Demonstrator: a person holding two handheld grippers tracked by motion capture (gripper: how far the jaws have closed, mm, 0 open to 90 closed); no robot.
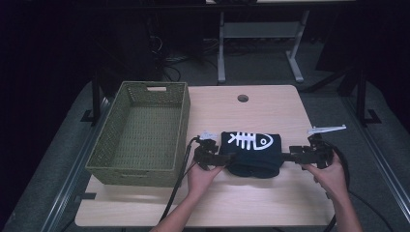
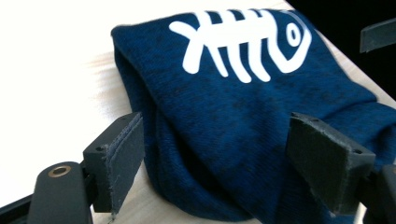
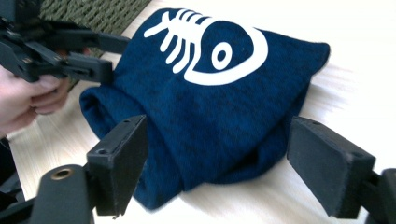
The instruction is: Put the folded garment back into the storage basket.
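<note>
Forearms enter the high view from below; the left gripper (image 1: 227,158) and right gripper (image 1: 286,155) flank a folded navy garment (image 1: 252,151) on the table (image 1: 270,203), beside the wicker basket (image 1: 140,133). Left gripper view: fingers (image 2: 122,161) stand apart, straddling the folded end. Right gripper view: fingers (image 3: 120,161) likewise apart around the opposite end. Judgement: cloth is soft, light, limp; pinch each thick folded edge to prevent unfolding.

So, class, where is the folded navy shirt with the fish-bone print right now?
In the high view, the folded navy shirt lies near the table's middle, between the left gripper and right gripper, right of the green basket.
</note>
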